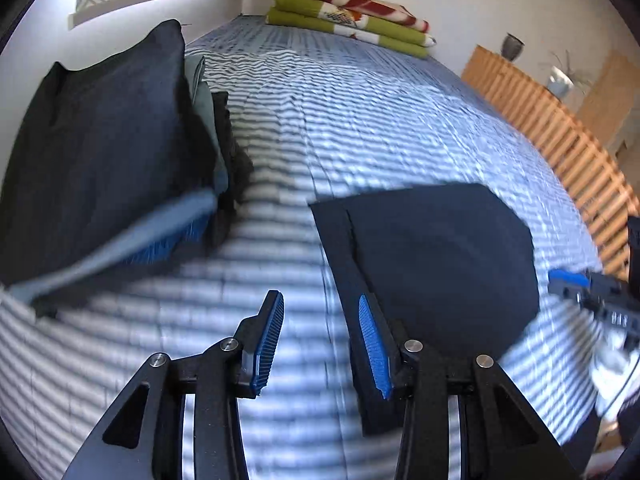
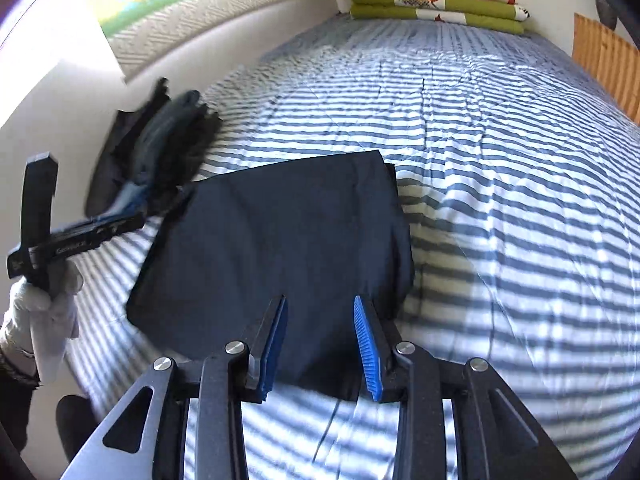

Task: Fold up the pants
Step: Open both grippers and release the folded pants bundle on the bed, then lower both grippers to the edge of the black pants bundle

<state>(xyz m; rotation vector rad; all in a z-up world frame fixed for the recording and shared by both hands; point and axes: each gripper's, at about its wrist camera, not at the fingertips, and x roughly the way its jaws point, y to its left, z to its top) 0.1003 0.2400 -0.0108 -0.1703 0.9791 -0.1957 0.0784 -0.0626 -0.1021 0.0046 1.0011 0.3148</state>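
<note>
Striped bedspread (image 2: 500,184) sunlit | folded pants (image 2: 288,248) laid flat | blankets (image 2: 436,0) stacked by wall | left gripper (image 1: 322,340) parted, empty | right gripper (image 2: 320,344) parted, empty

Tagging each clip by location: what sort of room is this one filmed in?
Most likely a bedroom. The work happens on a bed with a blue-and-white striped cover, folded blankets are stacked at its far end against the wall, and a pile of dark clothes lies beside the folded dark pants.

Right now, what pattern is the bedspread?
The bedspread has blue-grey and white stripes, clearest in the right wrist view.
</note>
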